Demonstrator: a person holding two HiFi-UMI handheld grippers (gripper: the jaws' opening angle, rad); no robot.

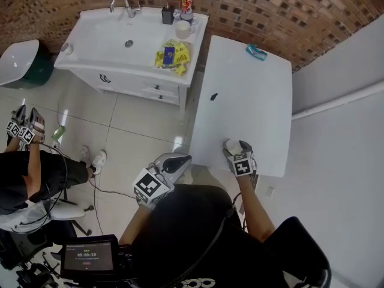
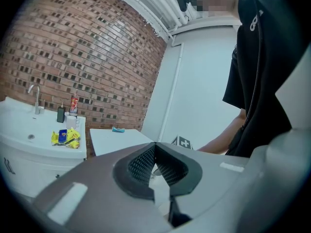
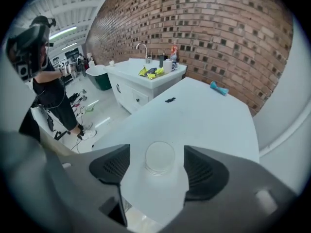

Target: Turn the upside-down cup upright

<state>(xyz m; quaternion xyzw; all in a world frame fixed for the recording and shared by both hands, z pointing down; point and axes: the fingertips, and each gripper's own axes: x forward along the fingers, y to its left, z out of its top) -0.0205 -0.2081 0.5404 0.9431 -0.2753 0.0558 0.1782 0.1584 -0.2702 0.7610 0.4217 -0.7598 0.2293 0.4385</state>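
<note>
A small clear cup [image 1: 232,145] stands near the front edge of the white table [image 1: 246,89]. In the right gripper view the cup [image 3: 160,157] shows as a pale round disc seen from above; I cannot tell which end faces up. My right gripper [image 1: 239,153] hangs over it, pointing steeply down. Its jaws are open, and the right gripper [image 3: 158,166] has the cup between its pads with a gap on both sides. My left gripper [image 1: 173,162] is off the table's left edge over the floor. The left gripper [image 2: 155,147] has its pads together with nothing between them.
A white sink cabinet [image 1: 129,41] stands left of the table with a mug, bottles and yellow packets on it. On the table lie a blue object [image 1: 256,52] at the far end and a small black item [image 1: 213,96]. Another person [image 1: 27,167] sits at left.
</note>
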